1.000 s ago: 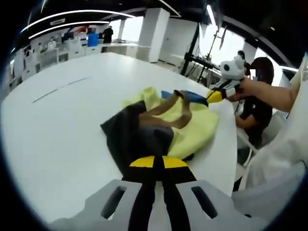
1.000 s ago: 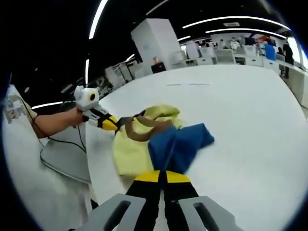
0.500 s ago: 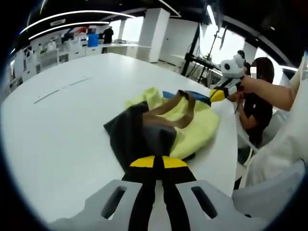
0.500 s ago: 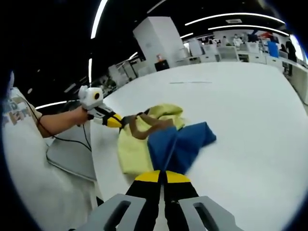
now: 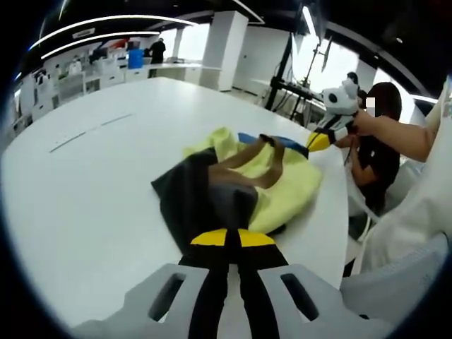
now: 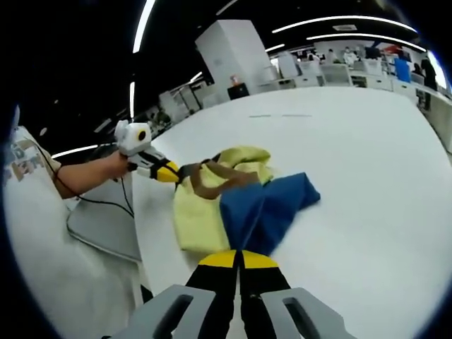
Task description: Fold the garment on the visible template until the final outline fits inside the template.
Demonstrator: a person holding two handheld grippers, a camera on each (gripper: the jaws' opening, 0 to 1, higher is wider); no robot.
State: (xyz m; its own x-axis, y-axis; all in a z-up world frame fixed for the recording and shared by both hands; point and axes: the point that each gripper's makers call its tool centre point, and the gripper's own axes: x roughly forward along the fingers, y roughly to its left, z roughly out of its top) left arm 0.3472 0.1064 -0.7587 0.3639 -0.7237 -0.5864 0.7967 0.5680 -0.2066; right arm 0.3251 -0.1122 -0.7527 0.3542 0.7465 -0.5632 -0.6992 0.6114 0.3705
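Right now your left gripper (image 5: 226, 244) and right gripper (image 6: 240, 256) each clamp the crumpled garment (image 6: 236, 205), stretched lengthwise between them on the white table (image 6: 367, 183).

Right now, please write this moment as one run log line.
left gripper: shut on garment | right gripper: shut on garment | garment: bunched on white table | fold: not finished

A broad white worktop (image 5: 85, 176) carried everything, its surface smooth and glossy under the ceiling lights. A single crumpled garment (image 5: 282, 185) lay directly on it, close to the rounded edge nearest the person. The garment was pale yellow with a dark panel, a blue section (image 6: 265, 208) and a brown strap-like band across the top. Two thin dark marks (image 5: 88, 130) lay on the worktop well apart from the garment.
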